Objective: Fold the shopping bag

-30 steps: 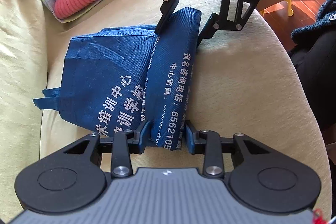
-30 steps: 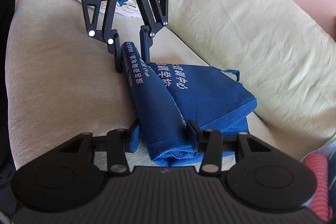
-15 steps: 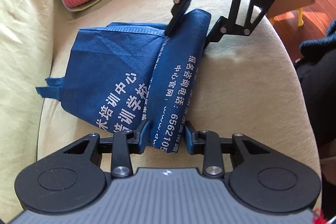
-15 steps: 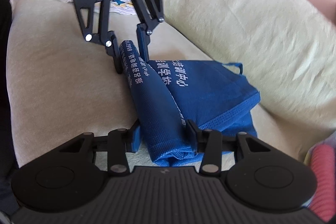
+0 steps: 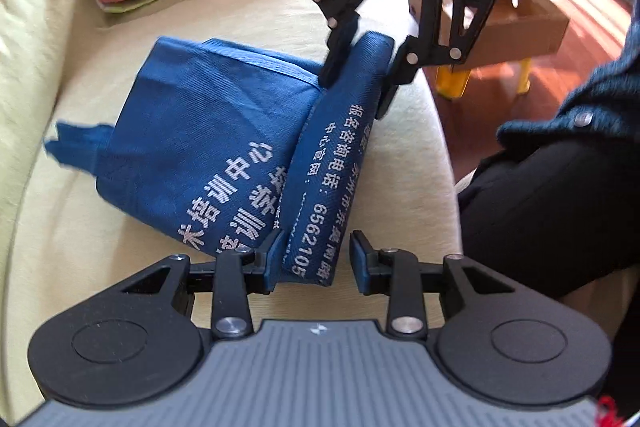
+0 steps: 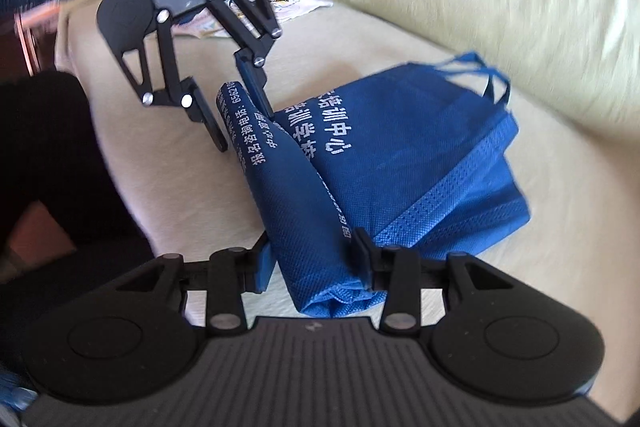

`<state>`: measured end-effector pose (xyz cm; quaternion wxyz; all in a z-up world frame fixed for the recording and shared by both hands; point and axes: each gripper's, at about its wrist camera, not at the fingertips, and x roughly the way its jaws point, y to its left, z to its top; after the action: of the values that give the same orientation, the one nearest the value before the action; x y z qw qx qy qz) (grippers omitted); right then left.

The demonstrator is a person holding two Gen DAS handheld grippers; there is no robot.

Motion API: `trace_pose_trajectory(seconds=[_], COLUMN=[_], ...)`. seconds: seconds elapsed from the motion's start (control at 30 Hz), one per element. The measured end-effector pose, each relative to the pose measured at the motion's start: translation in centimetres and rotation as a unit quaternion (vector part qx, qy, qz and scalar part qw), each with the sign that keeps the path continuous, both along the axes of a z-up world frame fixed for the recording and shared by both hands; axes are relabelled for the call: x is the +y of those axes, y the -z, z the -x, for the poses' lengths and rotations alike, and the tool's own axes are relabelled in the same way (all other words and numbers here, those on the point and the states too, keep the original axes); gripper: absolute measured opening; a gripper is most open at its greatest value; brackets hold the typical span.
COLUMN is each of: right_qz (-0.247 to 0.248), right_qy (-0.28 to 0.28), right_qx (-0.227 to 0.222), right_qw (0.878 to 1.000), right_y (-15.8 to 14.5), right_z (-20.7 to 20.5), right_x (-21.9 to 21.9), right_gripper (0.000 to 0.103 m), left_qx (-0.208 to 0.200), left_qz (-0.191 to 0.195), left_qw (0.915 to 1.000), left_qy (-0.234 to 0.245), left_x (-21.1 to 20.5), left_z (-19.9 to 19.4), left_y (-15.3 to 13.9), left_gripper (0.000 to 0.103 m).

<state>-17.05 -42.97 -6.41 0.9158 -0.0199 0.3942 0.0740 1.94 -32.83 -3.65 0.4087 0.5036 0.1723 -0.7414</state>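
On the sofa [image 5: 404, 155], left tongs [image 5: 316, 261] have loosened off the bag [image 5: 200, 131]; right tongs [image 6: 316, 259] still grip.

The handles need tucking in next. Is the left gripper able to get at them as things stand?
Probably not yet: the left gripper straddles the folded edge of the shopping bag, and the handles stick out beyond the bag's far side. Nothing covers them, so after backing off its way looks free.

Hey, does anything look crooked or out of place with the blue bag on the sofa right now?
The shopping bag lies askew on the sofa: its raised fold sits between the left gripper and the right gripper, edges unaligned. One handle sticks out loose toward the backrest. No damage shows.
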Motion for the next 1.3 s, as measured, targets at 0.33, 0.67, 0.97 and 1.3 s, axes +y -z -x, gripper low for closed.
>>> trace_pose_trajectory(seconds=[0.33, 0.67, 0.97, 1.3], right_qz=[-0.101, -0.121, -0.200, -0.396], right_qy=[0.057, 0.070, 0.100, 0.170], right_qx=[0.064, 0.072, 0.095, 0.143], right_qw=[0.991, 0.988, 0.970, 0.891], right_y=[-1.1, -0.9, -0.5, 2.4], right_z=[-2.6, -2.2, -2.6, -3.3], right_x=[-3.0, -3.2, -5.7, -12.3], right_gripper=[0.037, 0.037, 0.036, 0.032], left_qx=[0.014, 0.009, -0.037, -0.044], left_qz=[-0.008, -0.011, 0.033, 0.130], left_qw=[0.9995, 0.9994, 0.9972, 0.9896], left_qy=[-0.027, -0.032, -0.056, -0.044], left_x=[-1.6, -1.6, -0.9, 1.9], left_z=[-1.3, -1.0, -0.6, 0.6], left_y=[0.3, 0.2, -1.0, -4.8], left_gripper=[0.039, 0.039, 0.038, 0.020])
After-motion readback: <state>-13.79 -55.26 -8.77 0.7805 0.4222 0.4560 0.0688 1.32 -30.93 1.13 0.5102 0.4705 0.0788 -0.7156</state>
